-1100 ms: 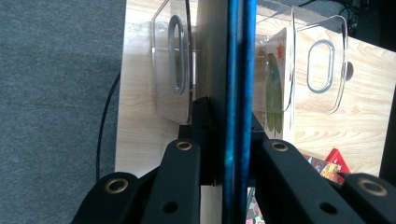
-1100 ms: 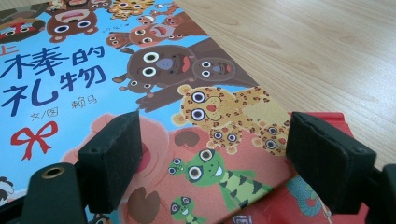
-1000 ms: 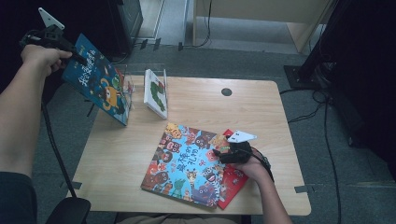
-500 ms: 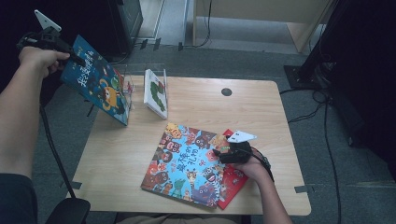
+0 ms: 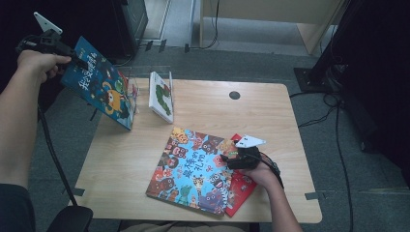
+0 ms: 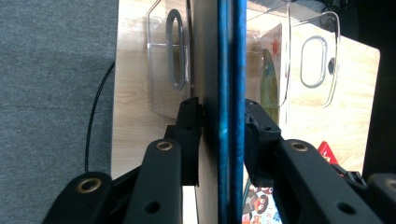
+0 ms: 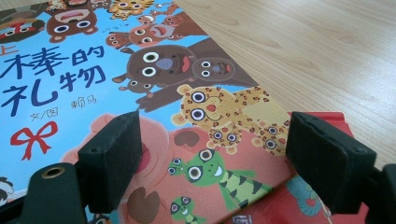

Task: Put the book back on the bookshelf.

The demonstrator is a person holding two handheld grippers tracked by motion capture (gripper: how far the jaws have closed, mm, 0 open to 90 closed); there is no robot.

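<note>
Surface: a light wooden table [image 5: 270, 121] with rounded corners and a round cable port [image 5: 234, 95] near its far edge. It stands on grey carpet; dark equipment stands with trailing cables occupy the right side of the room, and pale wooden furniture stands beyond the table.

On the table: a clear acrylic book holder [image 6: 322, 56] at the far left corner, with a white picture book [image 5: 161, 95] standing upright in it. A large animal-cover picture book [image 5: 196, 169] lies flat near the front edge, partly overlapping a red book [image 5: 241, 186] beneath its right side.

Left hand: the left forearm enters from the lower left and is raised above the table's left corner. The left gripper [image 6: 223, 116] has a blue picture book [image 5: 99, 89] between its jaws by the upper edge, the book hanging tilted with its lower corner at the holder. The jaws have just been opening. In the left gripper view the pads sit very close on both faces of the book; whether they still press on it is hard to tell.

Right hand: the right hand [image 5: 258, 169] rests low over the right edge of the animal-cover book. The right gripper [image 7: 212, 154] has its jaws spread wide apart, level just above the cover, with nothing clamped between them.
</note>
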